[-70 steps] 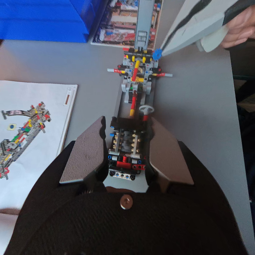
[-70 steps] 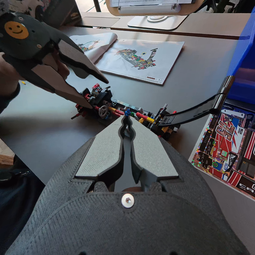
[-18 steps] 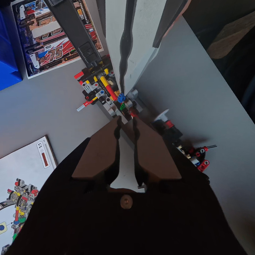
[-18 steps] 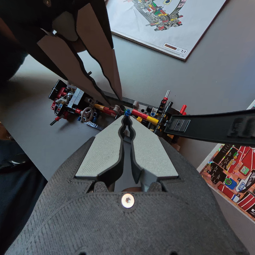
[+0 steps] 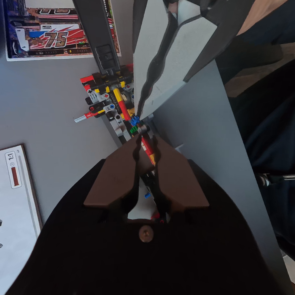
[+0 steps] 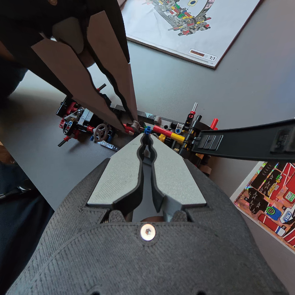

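Gripping one blue gear [image 6: 147, 129]: right gripper [image 6: 147, 135]; left gripper [image 5: 144, 137] straddling one red axle [image 5: 146, 146].

A blue gear [image 6: 147, 129] beside a green gear [image 5: 133, 129], a red-and-yellow axle [image 6: 169, 132], grey table [image 6: 175, 95].

a colourful sticker sheet [image 5: 47, 39] lies far left on the grey table [image 5: 47, 111]. an open instruction booklet [image 6: 183, 28] with a printed model drawing rests on the same table, near its left edge.

Right gripper [image 6: 147, 135] jaws shut on blue gear [image 6: 147, 129] atop brick-built chassis [image 6: 172, 134].
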Available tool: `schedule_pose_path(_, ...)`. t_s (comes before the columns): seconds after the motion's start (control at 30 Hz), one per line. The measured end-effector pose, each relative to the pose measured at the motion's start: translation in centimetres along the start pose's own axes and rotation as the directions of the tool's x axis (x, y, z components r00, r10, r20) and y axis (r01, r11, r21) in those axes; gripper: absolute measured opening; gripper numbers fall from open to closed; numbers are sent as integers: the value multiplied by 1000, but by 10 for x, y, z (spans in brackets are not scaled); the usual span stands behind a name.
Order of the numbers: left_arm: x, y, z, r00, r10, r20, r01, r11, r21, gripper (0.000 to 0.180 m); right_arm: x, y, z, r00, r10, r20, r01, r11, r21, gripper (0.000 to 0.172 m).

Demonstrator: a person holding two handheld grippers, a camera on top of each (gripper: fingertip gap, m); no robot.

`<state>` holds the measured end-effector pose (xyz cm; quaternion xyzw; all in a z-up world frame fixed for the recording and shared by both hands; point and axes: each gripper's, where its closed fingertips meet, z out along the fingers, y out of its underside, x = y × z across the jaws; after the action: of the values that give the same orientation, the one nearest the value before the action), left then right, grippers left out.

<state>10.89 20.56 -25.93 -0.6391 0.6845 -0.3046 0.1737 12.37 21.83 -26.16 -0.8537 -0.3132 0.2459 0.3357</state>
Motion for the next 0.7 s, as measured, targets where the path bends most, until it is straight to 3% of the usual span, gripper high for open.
schedule_pose_path(0.43, -3, 2, 1, 981, 50, 186, -34, 996, -88, 4, 0, 0, 0, 1000, -4, -8, 4, 1000, 2, 0)
schedule_pose_path(0.7, -4, 4, 0, 921, 206, 330, -135, 965, -225, 3, 0, -2, 0, 998, -41, -44, 41, 999, -11, 0)
